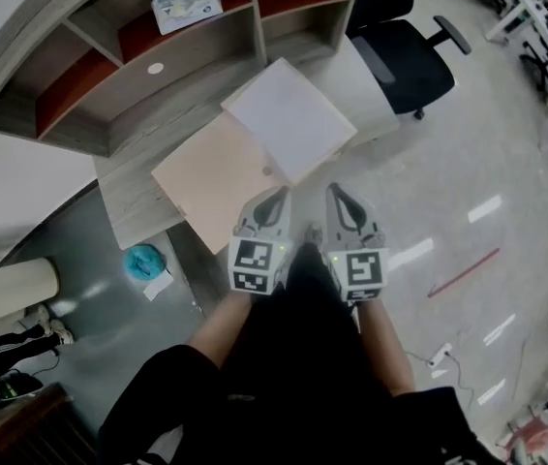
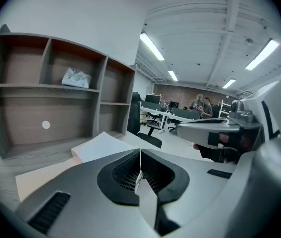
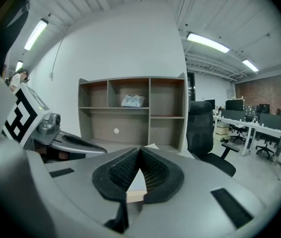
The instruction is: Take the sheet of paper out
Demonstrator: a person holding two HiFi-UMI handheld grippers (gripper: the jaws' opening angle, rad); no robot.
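No lettering can be read (print on the shelf packet (image 1: 187,0) is too small).

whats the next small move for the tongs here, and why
Probably open the left tongs and ease them forward to the near corner of the white paper. They and the right tongs are shut on nothing, and the paper lies just ahead of them, on a peach sheet on the desk.
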